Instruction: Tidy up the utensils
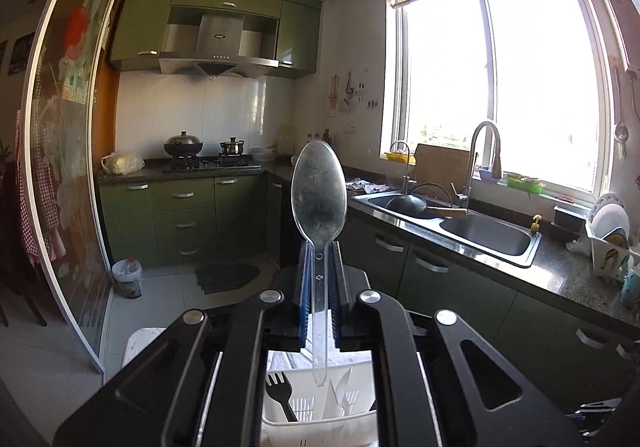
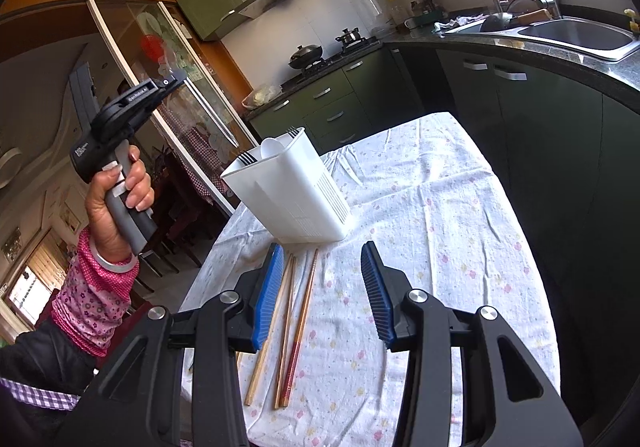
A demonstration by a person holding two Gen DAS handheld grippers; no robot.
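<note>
My left gripper (image 1: 320, 247) is shut on the handle of a clear plastic spoon (image 1: 319, 193), whose bowl stands upright above the jaws. Below it sits the white utensil holder (image 1: 320, 423) with a black fork (image 1: 280, 395) inside. In the right wrist view a hand holds the left gripper (image 2: 176, 78) raised to the left of the holder (image 2: 296, 191), which stands on the tablecloth with fork tines and a white spoon (image 2: 272, 149) poking out. My right gripper (image 2: 322, 287) is open above several wooden chopsticks (image 2: 296, 327) lying on the cloth, nothing between its pads.
The floral tablecloth (image 2: 440, 227) covers a small table with dark green cabinets (image 2: 540, 119) close on the right. A steel sink (image 1: 460, 231) with a pan in it and a dish rack (image 1: 608, 239) line the counter. A glass sliding door (image 2: 192, 95) is at the left.
</note>
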